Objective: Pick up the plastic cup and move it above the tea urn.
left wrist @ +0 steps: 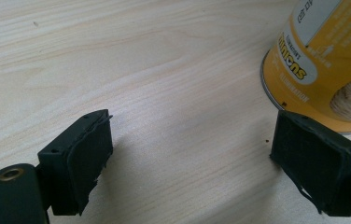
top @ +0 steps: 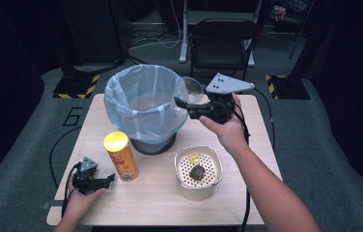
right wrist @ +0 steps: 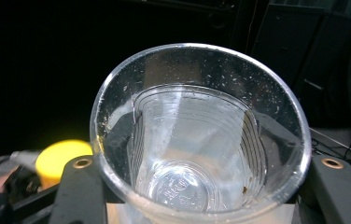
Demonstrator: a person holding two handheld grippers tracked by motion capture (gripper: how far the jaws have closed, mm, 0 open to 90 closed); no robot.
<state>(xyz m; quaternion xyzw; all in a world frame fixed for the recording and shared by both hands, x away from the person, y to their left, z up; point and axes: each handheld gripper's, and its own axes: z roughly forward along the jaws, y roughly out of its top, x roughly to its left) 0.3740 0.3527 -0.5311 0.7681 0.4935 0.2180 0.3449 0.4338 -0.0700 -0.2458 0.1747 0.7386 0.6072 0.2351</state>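
The left gripper [top: 103, 181] rests low on the table [top: 247, 203] near its front left corner; its jaws stand well apart and hold nothing. Just beyond them stands the yellow snack can [top: 120, 155], upright with its lid on.

Behind the can sits the bin [top: 143, 104], lined with a pale blue bag. At front centre is a white strainer bowl [top: 198, 172] holding a dark lump and a small yellow piece on its perforated insert.

The right gripper [top: 183, 105] is raised beside the bin's right rim, jaws clamped on a clear plastic cup [right wrist: 200, 135]. The cup is tipped — in the high view its long axis lies near horizontal, and its mouth appears to face away from the bin. It looks empty except for droplets and specks.

Judgement: the cup's contents appear already strained into the bowl; discarding the cup into the bin is probably what remains.
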